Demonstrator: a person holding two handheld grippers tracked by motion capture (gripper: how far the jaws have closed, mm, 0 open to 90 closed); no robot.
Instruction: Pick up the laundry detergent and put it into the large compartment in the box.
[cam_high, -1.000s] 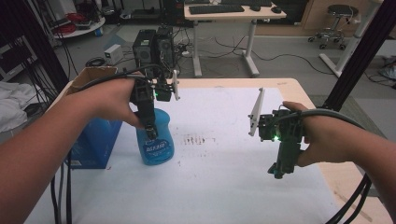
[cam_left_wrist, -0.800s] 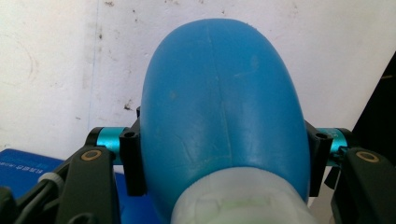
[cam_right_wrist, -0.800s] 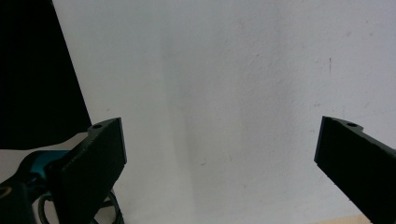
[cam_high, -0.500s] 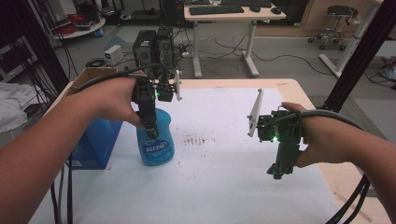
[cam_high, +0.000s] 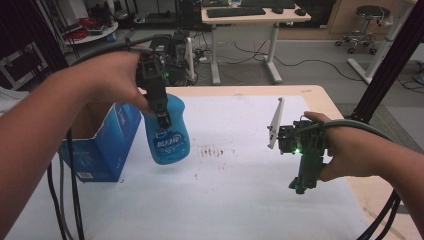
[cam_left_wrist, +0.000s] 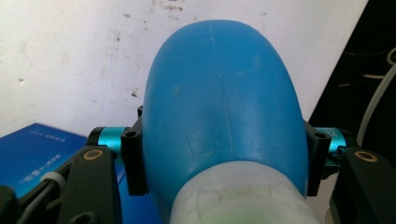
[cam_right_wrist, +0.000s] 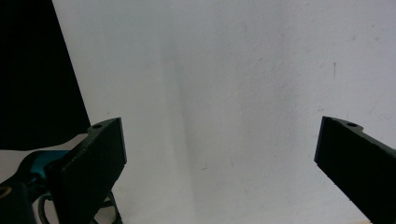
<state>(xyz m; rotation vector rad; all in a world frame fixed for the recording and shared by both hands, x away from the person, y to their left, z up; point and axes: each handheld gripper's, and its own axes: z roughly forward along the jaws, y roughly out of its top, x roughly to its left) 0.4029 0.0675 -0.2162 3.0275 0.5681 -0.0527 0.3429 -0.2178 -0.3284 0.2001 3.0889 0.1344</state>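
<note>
A translucent blue bottle (cam_high: 169, 135) with a white label hangs just above the white table sheet (cam_high: 240, 200), left of centre. My left gripper (cam_high: 161, 116) is shut on the bottle near its upper part. In the left gripper view the blue bottle (cam_left_wrist: 219, 102) bulges between both jaws, its pale cap end nearest the camera. My right gripper (cam_high: 302, 185) is held low over the sheet at the right, pointing down. In the right gripper view its jaws stand wide apart, my right gripper (cam_right_wrist: 219, 154) holding nothing over the bare white sheet (cam_right_wrist: 224, 70).
An open blue cardboard box (cam_high: 102, 140) stands at the table's left edge, right beside the bottle. A patch of small brown marks (cam_high: 215, 151) stains the sheet's middle. Cables trail from both grippers. Desks and a stool stand beyond the far edge.
The left gripper has lifted the bottle slightly and tilted it, drawing it a little toward the person. The right gripper has hardly moved.
</note>
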